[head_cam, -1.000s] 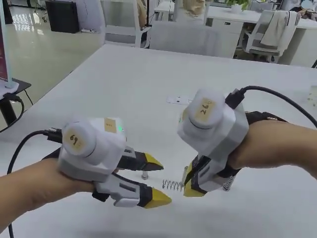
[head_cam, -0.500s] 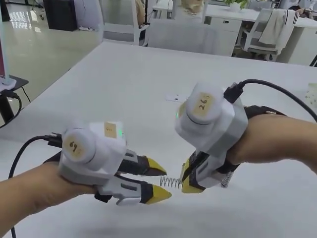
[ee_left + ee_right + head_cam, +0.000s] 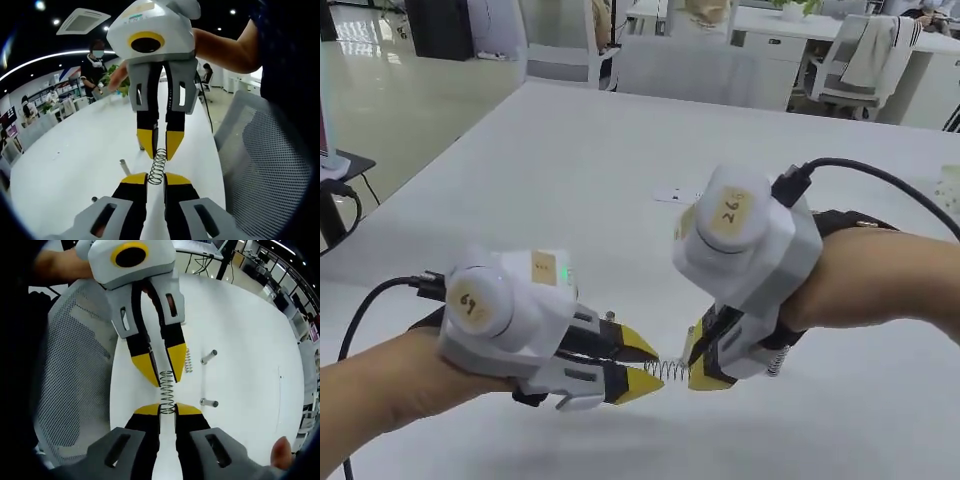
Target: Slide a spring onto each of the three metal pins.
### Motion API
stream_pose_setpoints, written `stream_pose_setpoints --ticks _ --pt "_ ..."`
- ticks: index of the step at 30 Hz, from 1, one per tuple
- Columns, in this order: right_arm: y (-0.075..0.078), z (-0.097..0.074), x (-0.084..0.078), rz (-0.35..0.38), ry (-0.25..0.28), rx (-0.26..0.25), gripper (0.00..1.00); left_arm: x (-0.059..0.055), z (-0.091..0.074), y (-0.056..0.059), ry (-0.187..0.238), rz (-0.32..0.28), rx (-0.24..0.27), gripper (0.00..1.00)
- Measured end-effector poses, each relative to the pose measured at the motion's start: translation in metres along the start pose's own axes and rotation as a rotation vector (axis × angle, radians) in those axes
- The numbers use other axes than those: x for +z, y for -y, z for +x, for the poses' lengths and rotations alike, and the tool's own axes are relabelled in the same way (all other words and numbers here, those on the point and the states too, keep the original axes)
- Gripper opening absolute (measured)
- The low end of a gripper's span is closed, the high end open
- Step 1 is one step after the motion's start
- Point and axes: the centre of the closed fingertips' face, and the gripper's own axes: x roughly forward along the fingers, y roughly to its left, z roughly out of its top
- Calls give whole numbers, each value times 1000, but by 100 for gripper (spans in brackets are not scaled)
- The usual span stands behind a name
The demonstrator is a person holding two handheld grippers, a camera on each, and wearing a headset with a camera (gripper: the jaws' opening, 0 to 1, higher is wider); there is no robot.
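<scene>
Across the white table [image 3: 570,200], the two grippers are meeting nose to nose close to the person's edge. The left gripper [image 3: 638,366] is reaching in from 9 o'clock and the right gripper [image 3: 697,368] from 3 o'clock. Each is pinching one end of the same spring [image 3: 670,372] with its jaws closed on the wire, so the coil is hanging between the yellow tips. A second spring [image 3: 188,360] is lying loose at 1 o'clock of the held one in the right gripper view, with two metal pins [image 3: 209,356] sitting bare at 2 and 3 o'clock.

Judging from this, the hand-over is the step being worked. One gripper should be releasing cleanly while the other is keeping a light pinch on the coil's side, not across its mouth, so the bore is staying open for a pin. Squeezing hard would be risking a bent coil; letting both ends go would be sending it rolling.

Whether the pins are standing or lying is hard to tell through the fisheye. A small stub [image 3: 123,166] at 9 o'clock of the spring in the left gripper view may be the third pin, but it is too small to say.
</scene>
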Motion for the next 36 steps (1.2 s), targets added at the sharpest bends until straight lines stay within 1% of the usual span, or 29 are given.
stream_pose_setpoints --ticks 6,11,17,26,31,36 --pt "0 -3 1 -5 4 0 8 -2 1 1 -13 18 -2 3" --pt "0 -7 6 -12 12 -11 8 -4 1 0 -21 23 0 3" --pt "-2 -17 17 -10 53 -15 8 -7 2 2 -34 26 -5 3" --pt "-7 -23 31 -38 83 -29 8 -7 3 3 -35 31 -8 2" --pt "-6 -24 33 -48 86 -35 8 -6 3 3 -31 29 -6 2" --pt "-6 -23 31 -43 85 -30 8 -7 2 3 -32 31 -8 2"
